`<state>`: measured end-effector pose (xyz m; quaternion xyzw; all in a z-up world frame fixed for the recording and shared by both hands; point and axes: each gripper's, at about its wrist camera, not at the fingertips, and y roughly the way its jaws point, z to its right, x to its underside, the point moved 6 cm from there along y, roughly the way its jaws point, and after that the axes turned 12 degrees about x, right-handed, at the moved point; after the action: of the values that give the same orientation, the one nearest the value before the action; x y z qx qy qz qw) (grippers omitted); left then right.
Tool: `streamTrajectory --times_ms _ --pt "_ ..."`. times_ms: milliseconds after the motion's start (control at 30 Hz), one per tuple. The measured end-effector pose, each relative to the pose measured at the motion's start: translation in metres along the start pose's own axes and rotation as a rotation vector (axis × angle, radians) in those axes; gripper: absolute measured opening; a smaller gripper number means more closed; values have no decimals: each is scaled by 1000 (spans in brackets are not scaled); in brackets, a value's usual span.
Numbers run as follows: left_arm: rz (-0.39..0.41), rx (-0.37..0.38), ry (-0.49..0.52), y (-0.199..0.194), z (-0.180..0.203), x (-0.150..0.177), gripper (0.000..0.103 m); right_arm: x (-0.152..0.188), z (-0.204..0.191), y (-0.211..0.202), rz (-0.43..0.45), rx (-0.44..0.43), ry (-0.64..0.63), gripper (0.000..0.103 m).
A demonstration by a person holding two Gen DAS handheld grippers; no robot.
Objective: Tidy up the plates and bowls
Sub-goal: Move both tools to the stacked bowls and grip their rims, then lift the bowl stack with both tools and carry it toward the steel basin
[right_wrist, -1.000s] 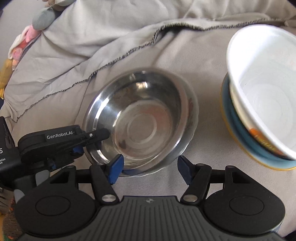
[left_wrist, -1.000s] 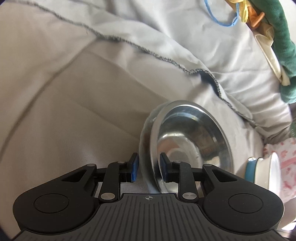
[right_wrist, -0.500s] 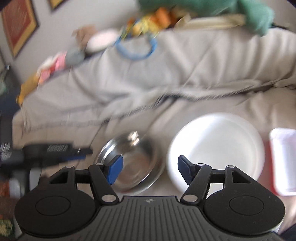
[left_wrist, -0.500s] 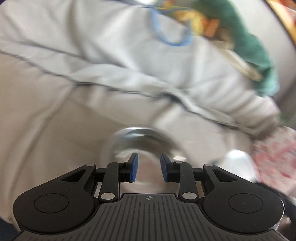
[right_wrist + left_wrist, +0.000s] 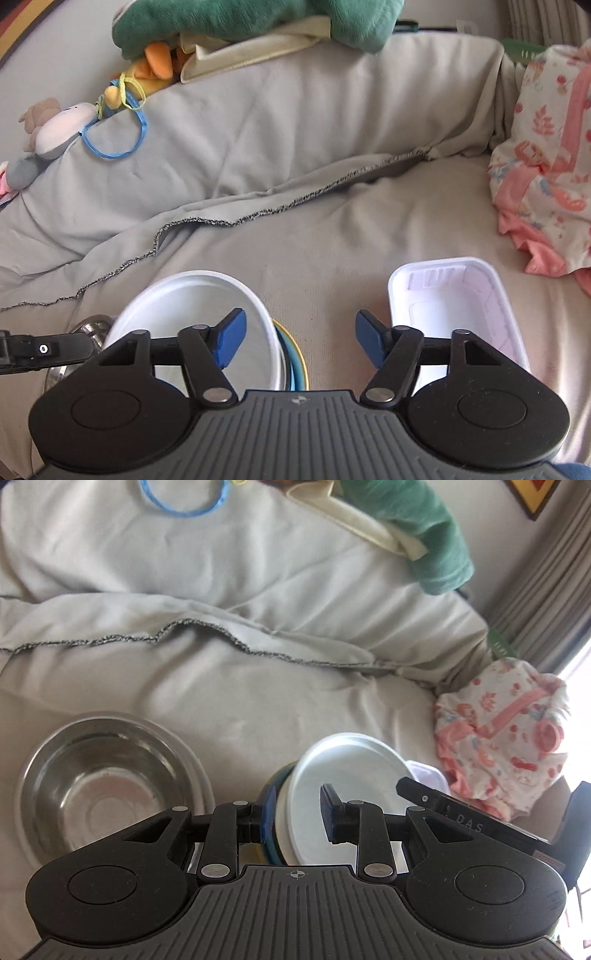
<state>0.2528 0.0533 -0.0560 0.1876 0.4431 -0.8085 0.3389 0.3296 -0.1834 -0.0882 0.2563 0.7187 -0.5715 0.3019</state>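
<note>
A steel bowl point(image 5: 107, 779) sits upright on the grey sheet at the left of the left wrist view; only its rim point(image 5: 90, 321) shows in the right wrist view. A white bowl point(image 5: 340, 775) rests in a blue plate with a yellow rim point(image 5: 295, 354); the white bowl also shows in the right wrist view point(image 5: 192, 306). My left gripper point(image 5: 297, 819) is open, one finger on each side of the white bowl's near rim. My right gripper point(image 5: 297, 341) is open and empty, above the sheet between the white bowl and a white rectangular tray point(image 5: 458, 295).
The grey sheet point(image 5: 258, 686) covers a sofa with a raised back cushion point(image 5: 295, 122). A pink patterned cloth point(image 5: 506, 734) lies at the right. Plush toys point(image 5: 258, 22) and a blue ring point(image 5: 184, 502) lie on the cushion's top.
My left gripper let go of the steel bowl, which now sits flat, and moved right to the white bowl. My right gripper pulled back and swung right toward the tray.
</note>
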Motion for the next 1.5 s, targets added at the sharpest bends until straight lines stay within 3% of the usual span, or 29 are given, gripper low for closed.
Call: streamTrajectory --times_ms 67,267,333,367,500,700,833,1200,1500 --pt "-10 -10 -15 8 -4 -4 30 -2 1 8 -5 -24 3 56" --pt "-38 -4 -62 23 -14 -11 33 -7 4 26 -15 -57 20 56" --pt "-59 -16 -63 28 -17 -7 40 -5 3 26 -1 -64 7 56" --pt "-70 -27 -67 30 -18 -4 38 -3 2 25 -6 -75 -3 56" --pt "-121 -64 -75 42 -26 10 36 15 -5 34 -121 -142 -18 56" --pt "-191 -33 -93 62 -26 32 38 44 -17 49 -299 -242 5 58" --pt "-191 -50 -101 67 -27 38 37 53 -20 51 -342 -252 9 58" --pt "-202 16 -208 67 -39 50 40 59 -25 49 -359 -259 -11 61" --pt "-210 15 -208 46 -38 60 40 51 -40 52 -553 -205 -75 62"
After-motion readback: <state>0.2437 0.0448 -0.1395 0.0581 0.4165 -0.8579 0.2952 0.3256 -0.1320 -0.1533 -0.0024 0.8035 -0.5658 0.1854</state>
